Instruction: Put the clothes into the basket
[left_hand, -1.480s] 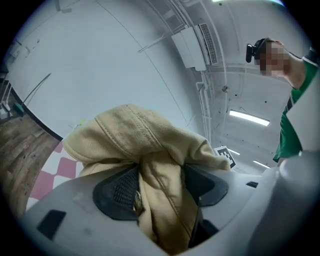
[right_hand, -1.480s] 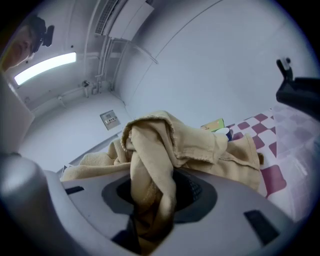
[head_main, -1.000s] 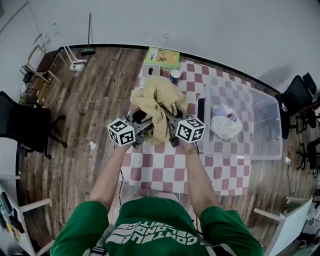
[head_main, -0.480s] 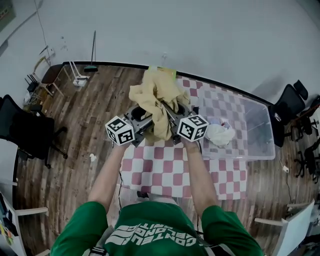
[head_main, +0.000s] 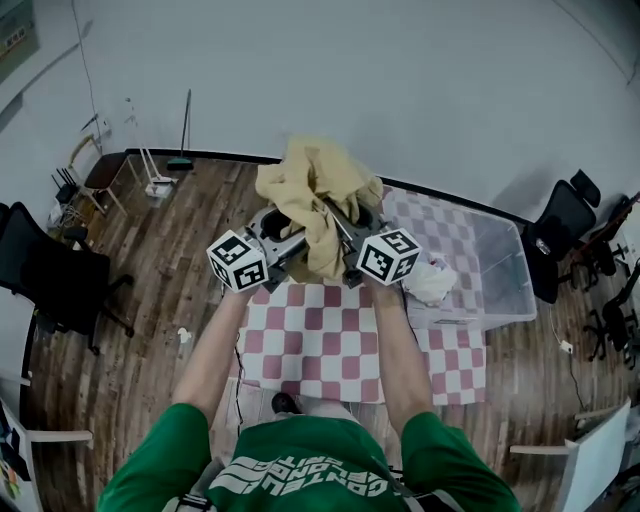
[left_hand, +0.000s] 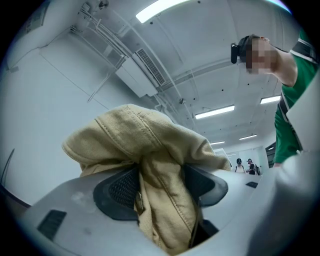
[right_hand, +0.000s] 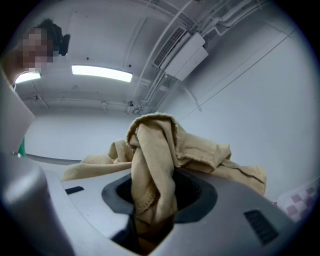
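Observation:
A tan garment (head_main: 316, 190) hangs bunched high in the air between both grippers, above the checkered table (head_main: 320, 335). My left gripper (head_main: 285, 232) is shut on a thick fold of the tan garment (left_hand: 160, 200). My right gripper (head_main: 343, 228) is shut on another fold of the tan garment (right_hand: 150, 175). Both point roughly level, and their cameras look towards the ceiling. The clear plastic basket (head_main: 500, 270) stands on the table at the right, with a white garment (head_main: 432, 282) inside it near its left wall.
A black office chair (head_main: 50, 280) stands at the left on the wooden floor, more chairs (head_main: 570, 225) at the right. A broom (head_main: 182, 135) leans on the back wall. The person's green shirt (head_main: 310, 465) fills the bottom of the head view.
Both grippers have risen with the tan garment. The head view has tilted up, so the wall fills more of it and the table and basket sit lower.

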